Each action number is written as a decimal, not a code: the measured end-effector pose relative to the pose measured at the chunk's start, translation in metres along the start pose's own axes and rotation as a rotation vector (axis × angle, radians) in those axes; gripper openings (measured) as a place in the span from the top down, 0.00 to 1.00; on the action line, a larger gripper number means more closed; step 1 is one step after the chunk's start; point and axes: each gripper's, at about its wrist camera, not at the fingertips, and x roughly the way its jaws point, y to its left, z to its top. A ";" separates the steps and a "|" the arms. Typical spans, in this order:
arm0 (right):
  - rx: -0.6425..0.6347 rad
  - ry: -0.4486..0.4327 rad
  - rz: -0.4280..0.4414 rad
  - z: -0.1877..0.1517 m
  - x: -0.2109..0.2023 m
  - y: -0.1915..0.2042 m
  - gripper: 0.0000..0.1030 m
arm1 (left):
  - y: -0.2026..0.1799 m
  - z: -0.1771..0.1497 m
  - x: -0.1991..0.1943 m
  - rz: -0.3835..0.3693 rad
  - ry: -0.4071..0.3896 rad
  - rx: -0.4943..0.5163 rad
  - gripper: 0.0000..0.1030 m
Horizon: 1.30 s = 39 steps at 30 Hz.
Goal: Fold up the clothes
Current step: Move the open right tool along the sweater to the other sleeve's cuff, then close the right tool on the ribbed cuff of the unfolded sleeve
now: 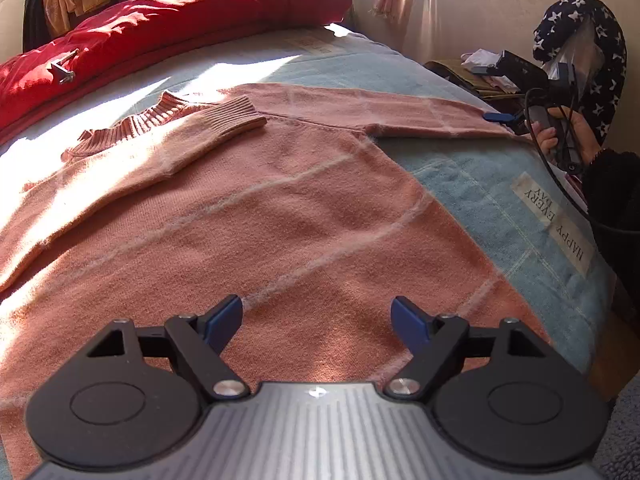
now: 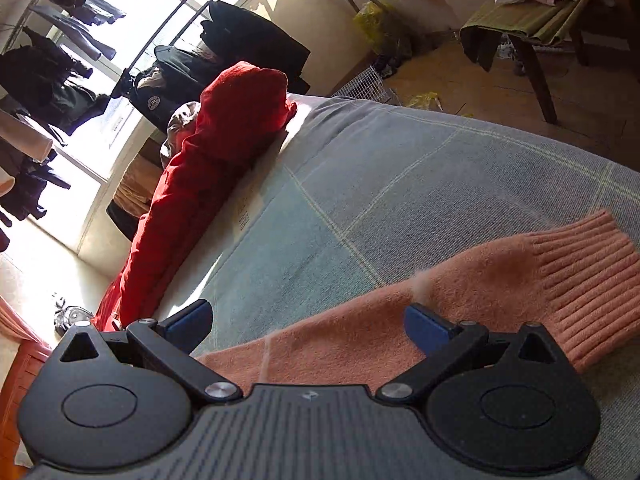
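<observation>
Lying flat on the blue blanket (image 1: 500, 196), the pink sweater (image 1: 248, 216) is spreading out ahead of the left gripper (image 1: 316, 314), one sleeve folded across its chest. That gripper is hovering over the hem, fingers wide apart and holding nothing. The right gripper (image 2: 308, 320) is hovering over the other sleeve (image 2: 460, 300) near its ribbed cuff, fingers also spread wide. A red duvet (image 1: 160, 28) is lying beyond the sweater.

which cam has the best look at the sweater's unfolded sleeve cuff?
Right wrist. The ribbed cuff fills the right side, close and sharp, just past the open right claw. In the left wrist view that sleeve runs out to the far claw and the hand; the cuff itself is hidden.
</observation>
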 end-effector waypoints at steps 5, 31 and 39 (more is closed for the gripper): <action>-0.002 -0.017 0.026 0.003 -0.009 -0.019 0.00 | -0.002 0.003 0.011 0.010 0.037 0.018 0.21; 0.056 -0.007 0.036 -0.037 -0.049 -0.012 0.00 | 0.000 0.011 0.026 -0.007 0.050 0.015 0.21; 0.159 -0.051 -0.019 -0.050 -0.073 -0.024 0.00 | -0.005 0.012 0.031 -0.026 0.038 0.017 0.21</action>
